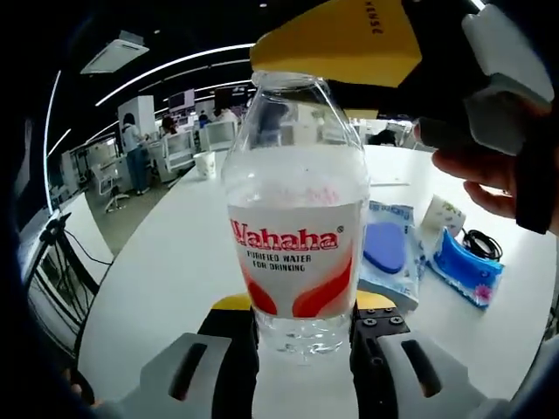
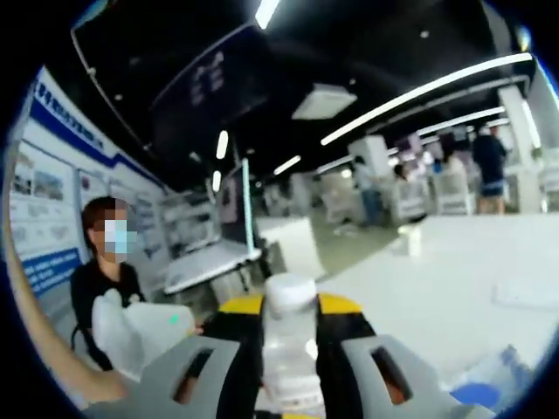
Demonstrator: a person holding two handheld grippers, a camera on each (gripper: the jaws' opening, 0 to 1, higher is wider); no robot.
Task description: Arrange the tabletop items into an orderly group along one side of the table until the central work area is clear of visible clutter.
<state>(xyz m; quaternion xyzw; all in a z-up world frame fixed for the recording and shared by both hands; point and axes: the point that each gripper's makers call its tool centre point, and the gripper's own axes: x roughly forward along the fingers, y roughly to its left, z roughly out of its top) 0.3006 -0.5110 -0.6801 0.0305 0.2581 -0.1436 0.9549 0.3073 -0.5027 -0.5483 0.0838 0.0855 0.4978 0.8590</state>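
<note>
A clear Wahaha water bottle point(image 1: 297, 236) with a red and white label stands upright between the jaws of my left gripper point(image 1: 301, 316), which is shut on its lower body just above the white table point(image 1: 166, 262). My right gripper point(image 1: 341, 39) comes in from above, and its yellow tip covers the bottle's top. A hand point(image 1: 489, 170) holds that gripper at the right. In the right gripper view, the white bottle cap point(image 2: 291, 293) sits between the jaws of my right gripper point(image 2: 291, 307), which is shut on it.
To the right of the bottle lie a blue pouch in clear wrap point(image 1: 389, 253), a patterned white cup point(image 1: 442, 215), a blue bag point(image 1: 467, 269) and a black cable point(image 1: 482, 244). A white paper cup point(image 1: 204, 163) stands at the far edge. A person point(image 2: 105, 288) stands beyond the table.
</note>
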